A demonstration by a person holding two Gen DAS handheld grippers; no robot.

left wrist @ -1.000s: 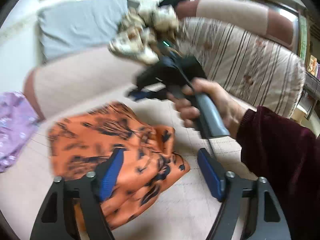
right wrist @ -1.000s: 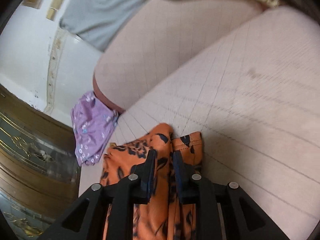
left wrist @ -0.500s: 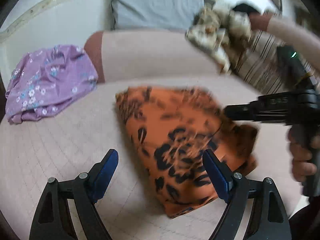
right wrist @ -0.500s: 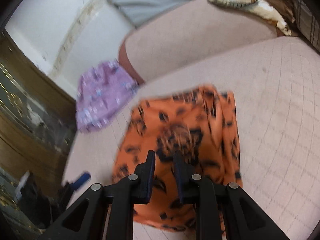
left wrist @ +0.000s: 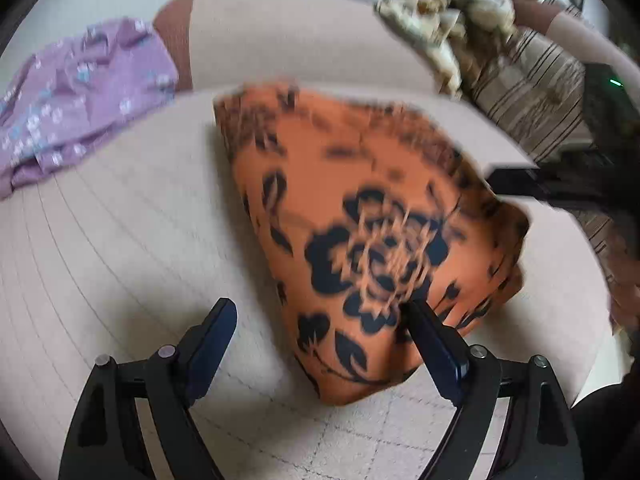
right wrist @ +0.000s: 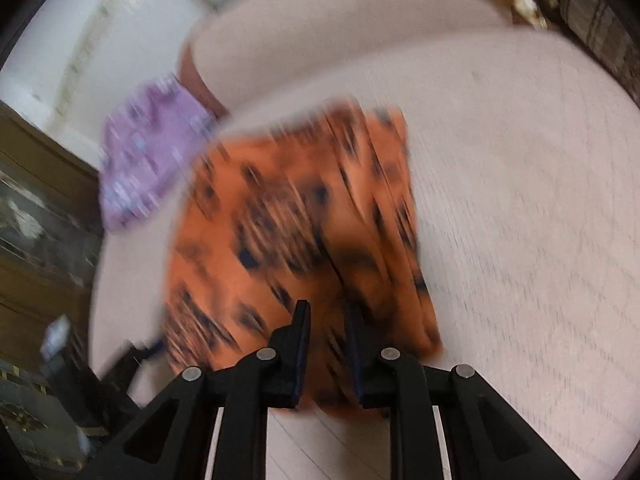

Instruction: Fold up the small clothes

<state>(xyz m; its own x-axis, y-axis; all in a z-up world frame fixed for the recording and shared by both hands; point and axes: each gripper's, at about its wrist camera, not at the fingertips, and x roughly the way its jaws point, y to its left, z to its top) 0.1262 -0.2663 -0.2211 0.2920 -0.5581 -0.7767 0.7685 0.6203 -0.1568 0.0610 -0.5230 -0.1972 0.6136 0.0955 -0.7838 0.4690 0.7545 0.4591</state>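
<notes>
pale quilted sofa seat (left wrist: pixel 120 240) carries the folded orange floral garment (left wrist: pixel 360 216), its long axis running away from the left gripper (left wrist: pixel 316 340), which is spread wide at the garment's near tip. right gripper (right wrist: pixel 327 344) is nearly pressed together over the garment's near edge; whether it pinches cloth is unclear. purple garment (left wrist: pixel 80 96) lies well apart.
</notes>
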